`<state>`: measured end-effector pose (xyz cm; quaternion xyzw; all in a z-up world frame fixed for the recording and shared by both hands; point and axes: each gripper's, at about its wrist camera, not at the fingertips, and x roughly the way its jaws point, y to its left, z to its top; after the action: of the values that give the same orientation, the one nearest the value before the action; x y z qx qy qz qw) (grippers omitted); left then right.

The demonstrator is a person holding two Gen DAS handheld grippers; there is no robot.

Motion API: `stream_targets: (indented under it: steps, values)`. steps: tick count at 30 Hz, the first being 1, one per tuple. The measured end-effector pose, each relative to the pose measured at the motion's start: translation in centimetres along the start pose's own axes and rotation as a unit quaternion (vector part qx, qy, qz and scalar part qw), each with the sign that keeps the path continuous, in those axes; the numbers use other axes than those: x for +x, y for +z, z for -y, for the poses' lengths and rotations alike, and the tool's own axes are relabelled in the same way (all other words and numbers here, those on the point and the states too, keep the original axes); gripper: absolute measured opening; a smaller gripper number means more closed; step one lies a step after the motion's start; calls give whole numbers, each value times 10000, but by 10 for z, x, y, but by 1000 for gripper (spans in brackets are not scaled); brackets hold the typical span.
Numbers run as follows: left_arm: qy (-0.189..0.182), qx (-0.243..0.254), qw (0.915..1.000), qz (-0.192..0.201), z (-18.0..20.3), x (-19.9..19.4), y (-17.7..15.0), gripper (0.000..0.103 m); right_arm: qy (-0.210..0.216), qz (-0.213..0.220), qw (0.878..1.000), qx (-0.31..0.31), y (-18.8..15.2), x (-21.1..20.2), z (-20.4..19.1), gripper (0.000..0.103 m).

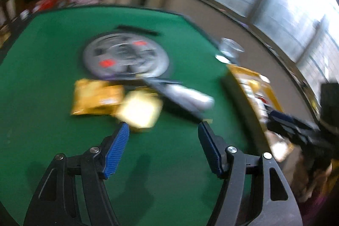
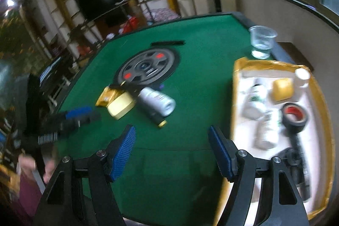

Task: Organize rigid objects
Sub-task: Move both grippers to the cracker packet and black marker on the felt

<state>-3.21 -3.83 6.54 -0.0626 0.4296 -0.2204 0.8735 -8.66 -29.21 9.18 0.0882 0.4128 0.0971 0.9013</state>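
Note:
On the green table (image 2: 201, 77) lie a pale yellow block (image 2: 120, 107), a gold packet (image 2: 107, 96), a white can (image 2: 156, 102) on its side and a small dark item with a gold cap (image 2: 162, 123). The left wrist view is blurred but shows the block (image 1: 138, 109), the packet (image 1: 95, 99) and the can (image 1: 190, 97). My left gripper (image 1: 163, 128) is open and empty just short of the block. My right gripper (image 2: 171, 130) is open and empty above the table's near part. A gold-rimmed tray (image 2: 237, 99) at the right holds white bottles, a yellow block, a tape roll and dark tools.
A round grey disc with red marks (image 2: 147, 69) is set in the table's middle, with a black strip (image 2: 167, 42) behind it. A clear plastic cup (image 2: 261, 41) stands at the far right edge. Shelves and a dark screen stand behind the table.

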Motion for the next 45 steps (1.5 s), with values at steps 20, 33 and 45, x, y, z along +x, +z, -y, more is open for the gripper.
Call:
stream_targets:
  steps: [20,33,45]
  values:
    - [1404,-67,9883,-585,-49,83,49,78,-35,-338,9994,28,-9,23,-2,66]
    - [1233,151,9904,-604,-64,61,25,66,65,-692,9971,-324,11,65,-30,66]
    - [1283,80,9904,-509,-74,61,25,67,-294,-1181,9911,-541,19,122,-38,56]
